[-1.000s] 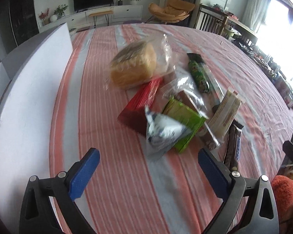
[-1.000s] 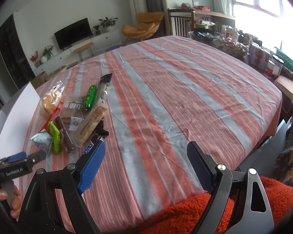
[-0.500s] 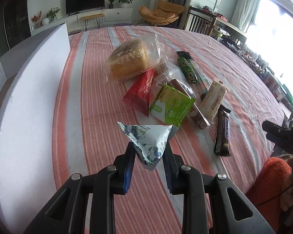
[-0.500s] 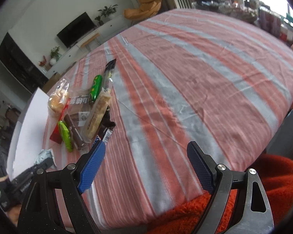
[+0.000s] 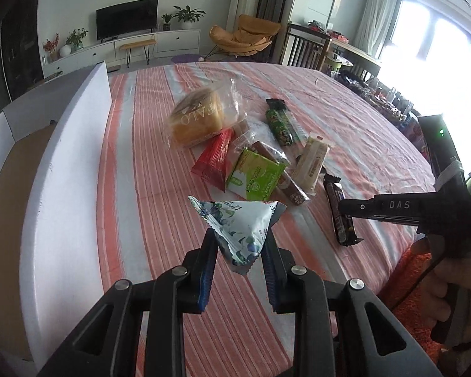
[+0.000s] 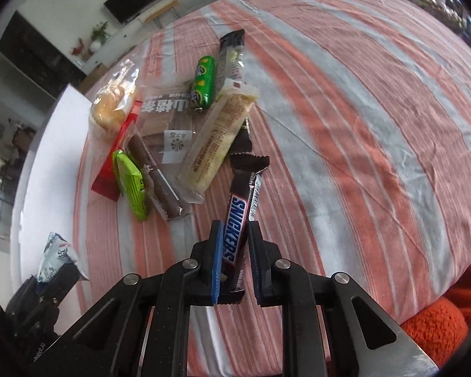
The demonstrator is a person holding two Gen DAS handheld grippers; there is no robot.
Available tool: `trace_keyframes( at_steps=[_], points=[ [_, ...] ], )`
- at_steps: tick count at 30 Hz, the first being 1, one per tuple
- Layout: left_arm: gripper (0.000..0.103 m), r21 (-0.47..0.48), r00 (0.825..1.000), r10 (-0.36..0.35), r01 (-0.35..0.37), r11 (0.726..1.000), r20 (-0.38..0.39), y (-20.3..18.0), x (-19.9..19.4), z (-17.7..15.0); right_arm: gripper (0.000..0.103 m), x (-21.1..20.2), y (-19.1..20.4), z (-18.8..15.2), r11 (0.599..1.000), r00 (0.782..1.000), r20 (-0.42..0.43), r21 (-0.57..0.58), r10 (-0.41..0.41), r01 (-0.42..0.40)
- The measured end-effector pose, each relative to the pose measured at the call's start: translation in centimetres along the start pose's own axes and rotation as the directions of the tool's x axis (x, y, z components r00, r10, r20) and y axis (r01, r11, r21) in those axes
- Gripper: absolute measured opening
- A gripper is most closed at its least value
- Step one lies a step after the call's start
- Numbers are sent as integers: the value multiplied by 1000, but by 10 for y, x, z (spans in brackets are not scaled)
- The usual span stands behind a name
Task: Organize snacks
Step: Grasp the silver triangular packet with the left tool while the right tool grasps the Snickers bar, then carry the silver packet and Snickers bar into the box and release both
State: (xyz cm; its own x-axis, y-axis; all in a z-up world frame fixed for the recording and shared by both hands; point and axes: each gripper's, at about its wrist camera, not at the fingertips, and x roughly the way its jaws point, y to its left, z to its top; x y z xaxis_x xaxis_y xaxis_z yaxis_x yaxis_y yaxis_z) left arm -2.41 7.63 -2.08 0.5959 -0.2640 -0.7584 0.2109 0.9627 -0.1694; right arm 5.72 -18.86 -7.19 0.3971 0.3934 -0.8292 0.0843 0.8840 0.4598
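1. A white foam board (image 5: pixel 69 163) stands on edge along the left side of the table, upright beside the red-and-grey striped tablecloth (image 5: pixel 147 163).
2. The left gripper (image 5: pixel 240 251) is clamped on a white triangular pouch with a blue floral print (image 5: pixel 240 226); the pouch is lifted off the cloth, in front of the snack pile and near the board.
3. Beyond it lies the pile: a clear bag with a golden bread loaf (image 5: pixel 197 119) farthest back, a red foil packet (image 5: pixel 216 160) touching the bag, and a bright green carton-like pack (image 5: pixel 254 179) overlapping the red one.
4. A clear sleeve of brown sticks (image 6: pixel 160 176) lies just beside the green pack, and a clear printed bag of brown slabs (image 6: pixel 166 116) sits behind it.
5. A green sausage-shaped wrapper (image 6: pixel 203 83) rests on that bag's right edge, with a long dark-ended clear wrapper (image 6: pixel 234 59) beside it.
6. A pale cream wafer bar in clear film (image 6: pixel 219 138) lies diagonally at the pile's right.
7. The right gripper (image 6: pixel 235 251) is closed narrowly on a brown Snickers bar (image 6: pixel 240 207), pinching its near half; whether the far end touches the cloth I cannot tell.
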Motion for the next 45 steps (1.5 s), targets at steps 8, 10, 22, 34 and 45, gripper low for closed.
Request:
trace_keyframes(
  at_steps=[8, 10, 22, 34, 45],
  points=[
    [27, 10, 997, -59, 58, 998, 47, -10, -24, 8, 16, -6, 0, -3, 996, 997, -15, -52, -76, 75],
    [27, 10, 997, -64, 64, 998, 51, -11, -26, 9, 26, 7, 17, 0, 967, 978, -25, -155, -208, 202],
    [27, -90, 980, -101, 118, 989, 173, 25, -101, 27, 17, -42, 40, -7, 992, 996, 88, -124, -16, 27],
    [27, -345, 931, 267, -172, 923, 250, 164, -173, 17, 17, -59, 274, -13, 803, 922, -51, -475, 383, -359],
    [66, -440, 884, 464, -395, 806, 55, 226, -133, -35, 47, 5, 315, -47, 748, 911, -179, -522, 372, -409]
  ],
)
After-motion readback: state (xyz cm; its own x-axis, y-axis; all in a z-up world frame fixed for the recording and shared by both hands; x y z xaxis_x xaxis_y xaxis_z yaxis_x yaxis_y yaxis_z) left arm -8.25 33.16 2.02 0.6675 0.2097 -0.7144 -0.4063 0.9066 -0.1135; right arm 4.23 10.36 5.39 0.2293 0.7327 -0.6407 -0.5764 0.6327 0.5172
